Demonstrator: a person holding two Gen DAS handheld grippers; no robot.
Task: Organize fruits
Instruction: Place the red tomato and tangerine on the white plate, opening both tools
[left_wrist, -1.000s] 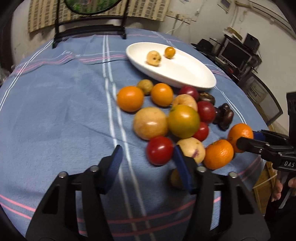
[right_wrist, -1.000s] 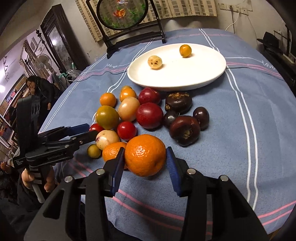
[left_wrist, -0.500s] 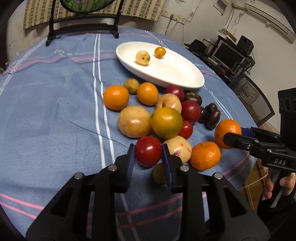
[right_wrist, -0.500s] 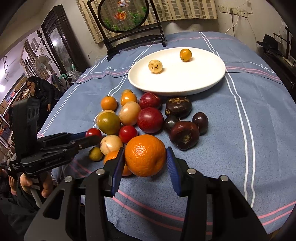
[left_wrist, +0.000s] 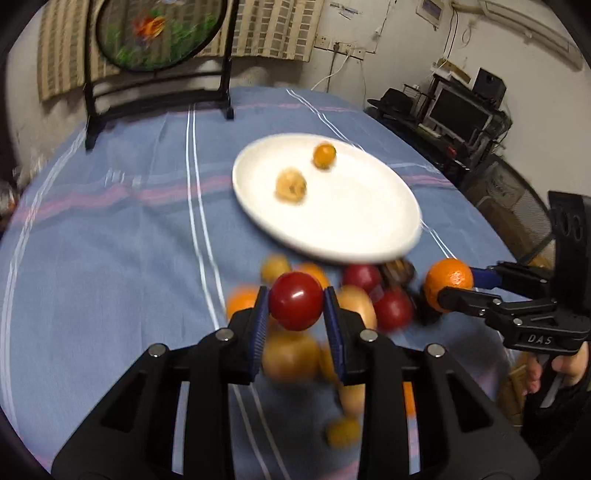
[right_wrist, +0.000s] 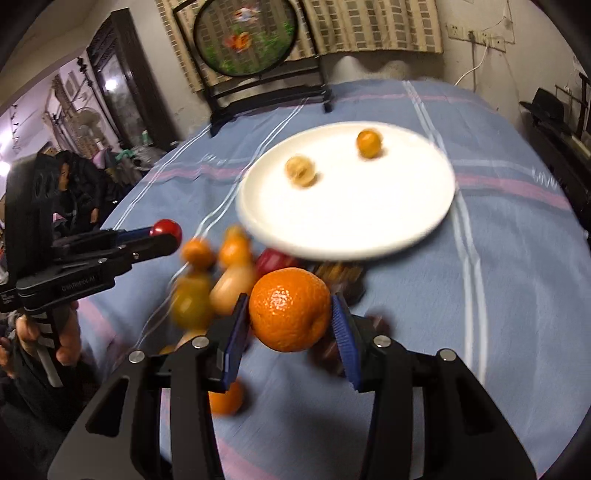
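Note:
My left gripper (left_wrist: 295, 306) is shut on a small red tomato (left_wrist: 295, 301) and holds it above the fruit pile (left_wrist: 354, 295). My right gripper (right_wrist: 290, 317) is shut on a large orange (right_wrist: 290, 308), also lifted off the cloth. Each gripper shows in the other's view: the right gripper (left_wrist: 448, 286) at the right with its orange (left_wrist: 448, 280), the left gripper (right_wrist: 166, 232) at the left with its tomato (right_wrist: 168, 229). Beyond the pile lies a white plate (left_wrist: 354, 229) (right_wrist: 369, 229) holding a small orange fruit (left_wrist: 324, 156) and a pale yellow fruit (left_wrist: 290, 184).
A blue striped cloth (left_wrist: 110, 240) covers the round table. A framed round screen on a black stand (left_wrist: 155, 33) stands at the far edge. Shelves with electronics (left_wrist: 461, 110) are off to the right. A person (right_wrist: 77, 192) sits past the table's left side.
My left gripper closed on the red tomato and lifted it from the pile. Both grippers rose and moved toward the plate, the right one carrying its orange.

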